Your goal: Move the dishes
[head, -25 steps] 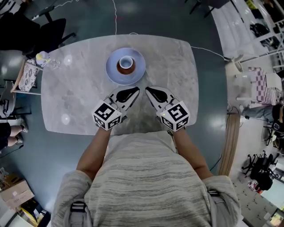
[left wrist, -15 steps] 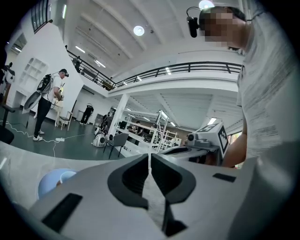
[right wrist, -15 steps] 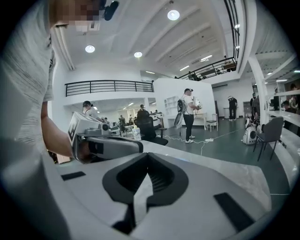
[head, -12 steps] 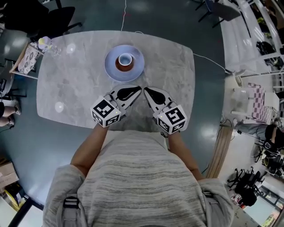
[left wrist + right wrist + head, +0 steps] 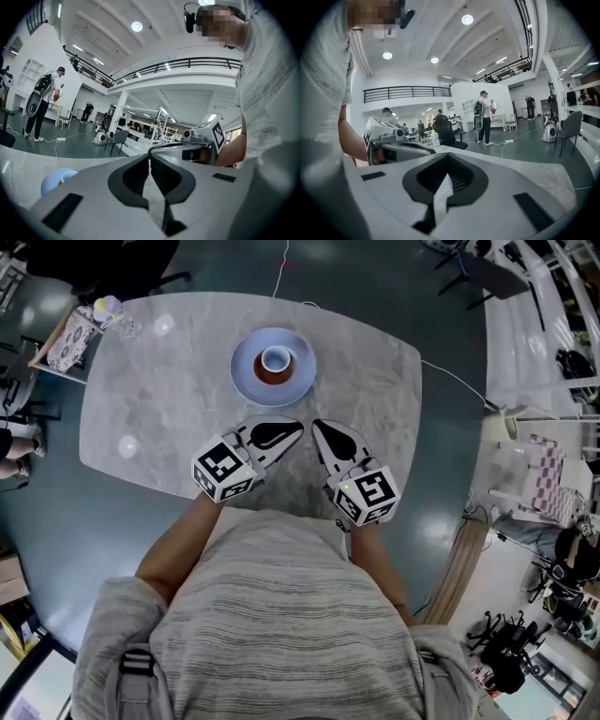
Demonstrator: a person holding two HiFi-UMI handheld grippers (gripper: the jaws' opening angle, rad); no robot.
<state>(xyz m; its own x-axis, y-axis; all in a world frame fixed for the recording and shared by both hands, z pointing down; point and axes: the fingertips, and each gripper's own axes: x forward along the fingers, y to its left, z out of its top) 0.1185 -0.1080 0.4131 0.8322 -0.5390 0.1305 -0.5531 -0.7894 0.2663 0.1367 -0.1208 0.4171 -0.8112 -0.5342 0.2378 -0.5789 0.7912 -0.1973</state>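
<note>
Far left of the plate (image 5: pixel 246 371), by the table (image 5: pixel 169 418) corner: a small bottle (image 5: pixel 108 310). Just below-left of the plate: left gripper (image 5: pixel 292 428), jaws pressed together, clenched on nothing; points toward the plate, stops short of it. Centred on the plate, mid-table: a white cup (image 5: pixel 274 359) on a brown patch. Just below-right of the plate: right gripper (image 5: pixel 319 428), likewise clenched and empty, tips close beside the left's.
</note>
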